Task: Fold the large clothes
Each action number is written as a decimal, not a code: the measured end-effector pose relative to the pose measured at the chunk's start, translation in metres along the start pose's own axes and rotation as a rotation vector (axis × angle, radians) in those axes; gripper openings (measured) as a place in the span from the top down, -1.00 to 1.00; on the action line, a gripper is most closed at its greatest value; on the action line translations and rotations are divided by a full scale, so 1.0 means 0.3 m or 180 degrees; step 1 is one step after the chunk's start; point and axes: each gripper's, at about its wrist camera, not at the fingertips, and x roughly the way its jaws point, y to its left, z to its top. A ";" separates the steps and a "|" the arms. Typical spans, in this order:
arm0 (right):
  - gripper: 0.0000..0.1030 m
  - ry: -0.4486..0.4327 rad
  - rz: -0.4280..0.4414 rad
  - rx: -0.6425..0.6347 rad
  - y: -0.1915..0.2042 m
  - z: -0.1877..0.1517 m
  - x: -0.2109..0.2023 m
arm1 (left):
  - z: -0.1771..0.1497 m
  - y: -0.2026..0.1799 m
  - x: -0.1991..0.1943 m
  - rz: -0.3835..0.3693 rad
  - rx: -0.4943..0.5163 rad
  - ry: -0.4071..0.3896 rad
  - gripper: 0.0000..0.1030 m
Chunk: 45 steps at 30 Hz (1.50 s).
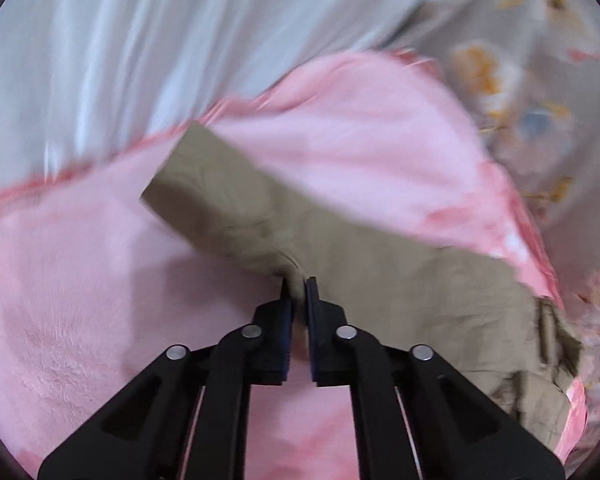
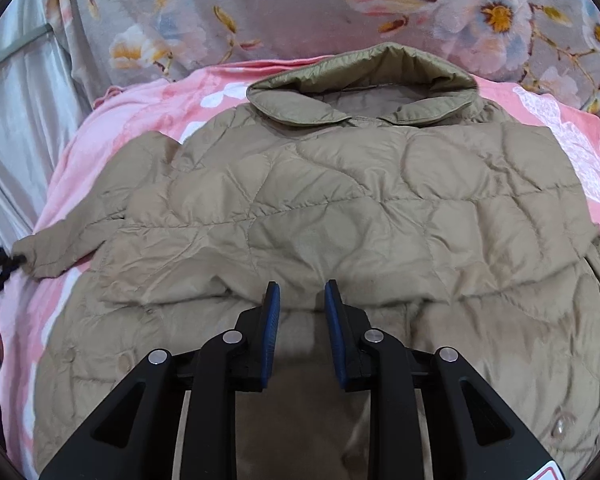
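Pink blanket (image 2: 112,128) is covered by a soft, puffy quilted jacket (image 2: 340,208), its sleeve cuff (image 1: 236,200) pinched by the left hand-held gripper (image 1: 299,284) at frame centre, while the right hand-held gripper (image 2: 302,292) is held open.

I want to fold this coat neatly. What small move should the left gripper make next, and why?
Probably carry the sleeve inward over the jacket body. The left gripper is shut on the sleeve end, which sticks out over the pink blanket. The right gripper is open above the hem.
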 end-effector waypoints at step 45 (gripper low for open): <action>-0.08 -0.0083 -0.0161 0.0932 -0.561 0.041 -0.142 | -0.402 -0.664 0.195 -0.1184 0.0229 0.0998 -0.29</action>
